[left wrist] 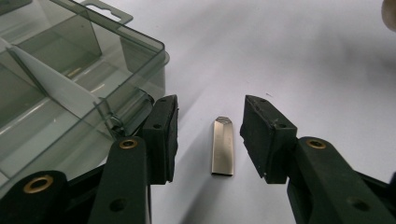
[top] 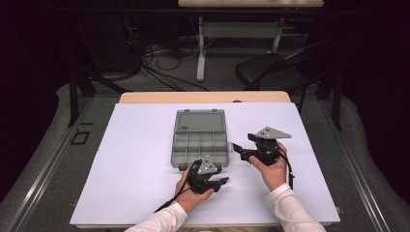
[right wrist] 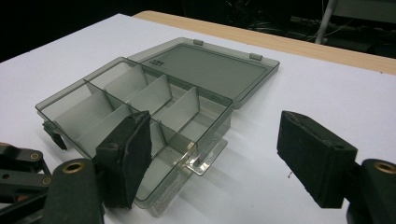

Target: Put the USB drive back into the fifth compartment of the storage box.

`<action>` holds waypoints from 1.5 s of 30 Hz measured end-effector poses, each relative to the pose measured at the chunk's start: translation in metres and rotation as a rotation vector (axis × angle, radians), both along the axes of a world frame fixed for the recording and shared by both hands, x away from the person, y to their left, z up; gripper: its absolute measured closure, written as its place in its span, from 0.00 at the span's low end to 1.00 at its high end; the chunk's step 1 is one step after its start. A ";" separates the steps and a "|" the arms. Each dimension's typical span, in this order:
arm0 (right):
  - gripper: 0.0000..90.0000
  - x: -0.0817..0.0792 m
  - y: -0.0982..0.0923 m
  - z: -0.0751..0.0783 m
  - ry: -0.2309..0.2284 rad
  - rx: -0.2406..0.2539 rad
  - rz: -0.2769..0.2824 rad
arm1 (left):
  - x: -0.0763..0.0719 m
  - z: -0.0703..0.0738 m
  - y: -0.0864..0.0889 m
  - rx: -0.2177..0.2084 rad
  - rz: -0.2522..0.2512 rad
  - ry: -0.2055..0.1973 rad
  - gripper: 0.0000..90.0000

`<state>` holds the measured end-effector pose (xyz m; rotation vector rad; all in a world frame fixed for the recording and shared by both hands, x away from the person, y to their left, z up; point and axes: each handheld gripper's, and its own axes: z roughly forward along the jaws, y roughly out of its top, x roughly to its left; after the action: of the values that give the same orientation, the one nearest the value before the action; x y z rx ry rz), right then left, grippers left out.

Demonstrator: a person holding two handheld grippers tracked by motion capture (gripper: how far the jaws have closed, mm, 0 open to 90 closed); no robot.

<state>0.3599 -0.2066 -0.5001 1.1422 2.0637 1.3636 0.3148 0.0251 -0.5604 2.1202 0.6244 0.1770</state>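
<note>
Small metal USB stick (left wrist: pixel 222 146) on the table between spread left gripper (left wrist: pixel 208 137) jaws, untouched, organizer box (left wrist: pixel 70 84) beside, right gripper (right wrist: pixel 224 156) jaws spread too

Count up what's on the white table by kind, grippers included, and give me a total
Grippers: 2, the left gripper and the right gripper, both open
Clear grey compartment boxes: 1, the organizer box, lid open
Small metal pieces: 1, the flat silver metal piece lying between the left gripper's jaws
Total: 4

No text is legible; the organizer box lid (right wrist: pixel 210 70) bears a small mark (perhaps embossed lettering).
</note>
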 end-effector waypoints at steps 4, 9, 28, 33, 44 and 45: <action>0.29 0.000 0.001 -0.001 0.003 -0.008 0.003 | -0.002 -0.003 -0.004 0.030 0.006 -0.010 0.65; 0.29 0.001 0.001 -0.002 0.008 -0.011 0.006 | -0.003 -0.003 -0.005 0.042 0.013 -0.020 0.69; 0.29 0.002 0.002 -0.003 0.010 -0.016 0.005 | -0.004 -0.005 -0.012 0.116 -0.021 -0.016 0.82; 0.29 0.002 0.002 -0.004 0.015 -0.016 0.006 | -0.004 -0.005 -0.013 0.123 -0.020 -0.018 0.84; 0.30 0.002 0.002 -0.004 0.014 -0.017 0.004 | -0.004 -0.005 -0.012 0.122 -0.024 -0.016 0.88; 0.30 0.002 0.002 -0.004 0.013 -0.016 0.004 | -0.004 -0.005 -0.012 0.123 -0.025 -0.016 0.88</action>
<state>0.3621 -0.2045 -0.5044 1.1438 2.0841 1.3422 0.3111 0.0129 -0.5655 2.2413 0.5903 0.2234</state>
